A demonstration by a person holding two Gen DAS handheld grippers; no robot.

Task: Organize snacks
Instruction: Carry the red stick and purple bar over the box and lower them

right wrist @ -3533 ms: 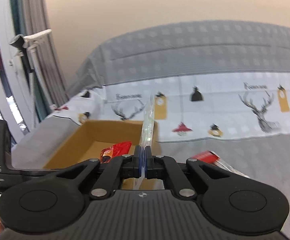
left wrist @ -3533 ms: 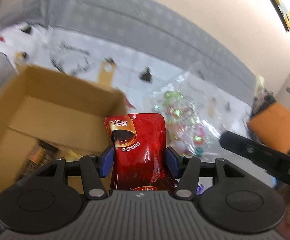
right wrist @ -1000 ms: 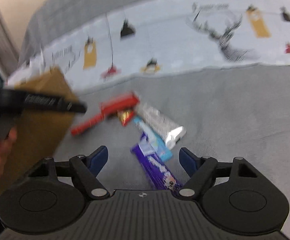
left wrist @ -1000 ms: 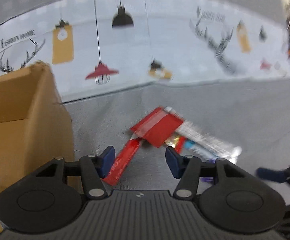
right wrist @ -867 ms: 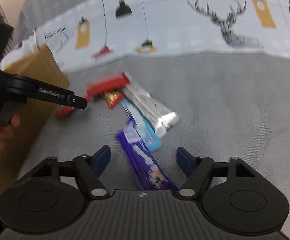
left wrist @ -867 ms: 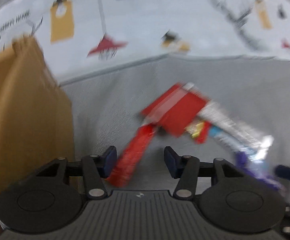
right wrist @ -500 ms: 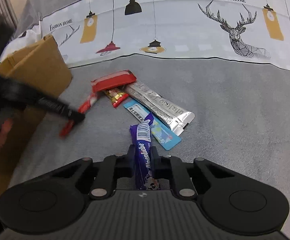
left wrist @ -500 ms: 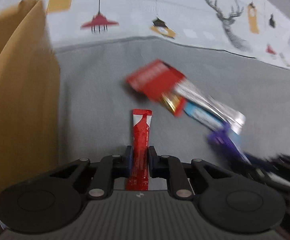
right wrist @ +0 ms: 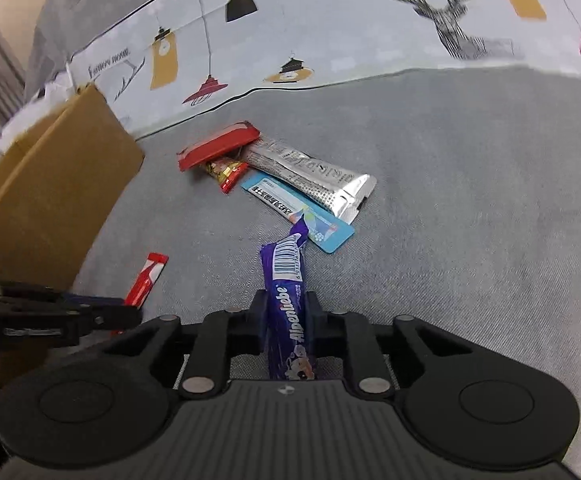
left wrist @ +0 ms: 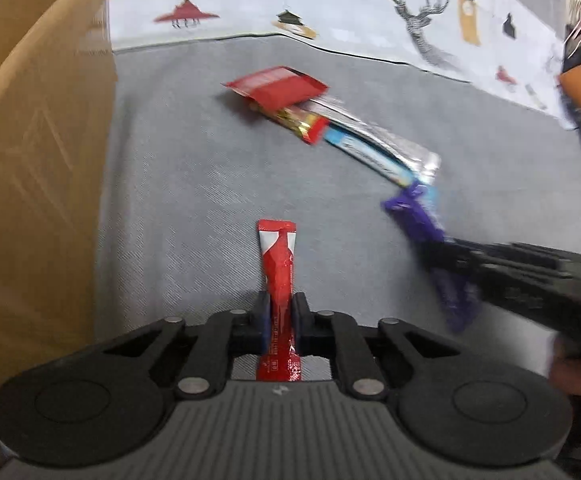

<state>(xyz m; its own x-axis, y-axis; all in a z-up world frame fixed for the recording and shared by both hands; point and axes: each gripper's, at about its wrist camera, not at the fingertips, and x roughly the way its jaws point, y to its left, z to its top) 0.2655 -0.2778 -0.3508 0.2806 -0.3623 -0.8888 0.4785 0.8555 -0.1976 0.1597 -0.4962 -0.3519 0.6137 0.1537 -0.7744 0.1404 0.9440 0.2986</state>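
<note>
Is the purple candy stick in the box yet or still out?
Out. The purple candy stick is pinched in the right tool, above the grey cover, beside the cardboard box.

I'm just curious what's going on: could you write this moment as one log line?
left gripper: shut on red stick sachet | right gripper: shut on purple candy roll | cardboard box: at left

Quick headcount, six snack packets total: one thin red stick sachet [left wrist: 277, 276], one purple Alpenliebe candy roll [right wrist: 288, 312], one flat red wrapper [right wrist: 218, 145], one small red-and-gold candy bar [right wrist: 226, 170], one long silver foil pouch [right wrist: 310, 182] and one light blue flat packet [right wrist: 298, 210]. Plus one brown cardboard box [right wrist: 46, 196] and two black handheld grippers.
</note>
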